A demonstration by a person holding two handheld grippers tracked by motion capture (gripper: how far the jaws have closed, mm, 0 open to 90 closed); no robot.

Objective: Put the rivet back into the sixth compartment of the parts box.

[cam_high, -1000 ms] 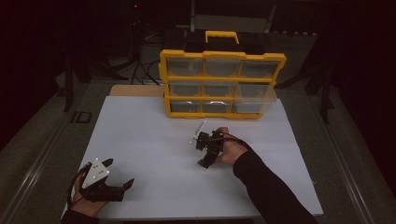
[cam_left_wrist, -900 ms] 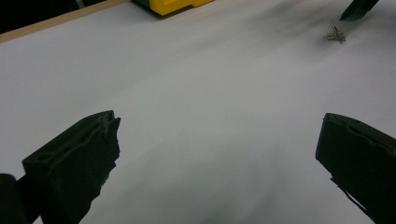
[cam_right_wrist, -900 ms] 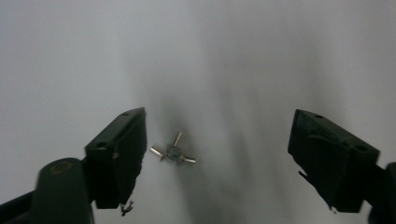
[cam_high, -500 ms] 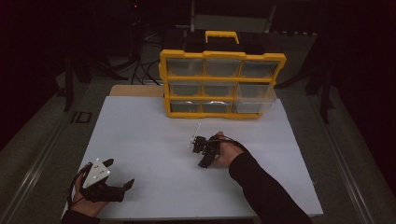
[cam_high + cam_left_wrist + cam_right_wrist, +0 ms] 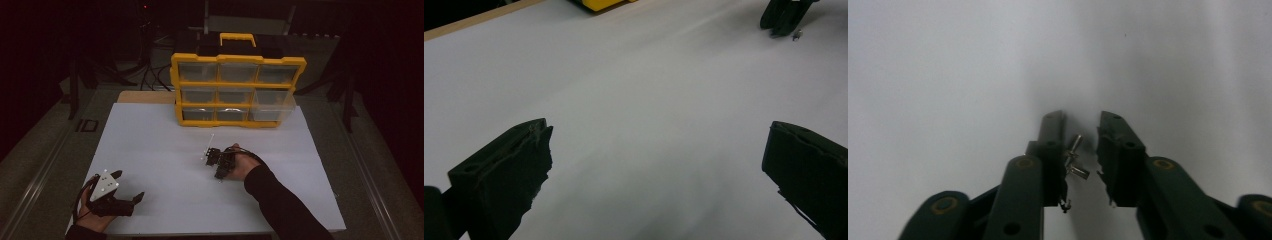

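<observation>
Two small metal screws lie on the white bench between the jaws of the right tongs, which stand narrowly parted and grip nothing yet. This looks like the pick-up step: the jaws need to close squarely on the screws. Left tongs rest spread wide, well apart, near the bench's front edge.

Dim throughout, with surroundings lost in near-black beyond the flat white table. Soft overhead light, faint shadows only. Mild glare on the yellow plastic organizer box with clear drawers. Grainy and slightly soft in the high view; blurred small silver metal screws up close.
</observation>
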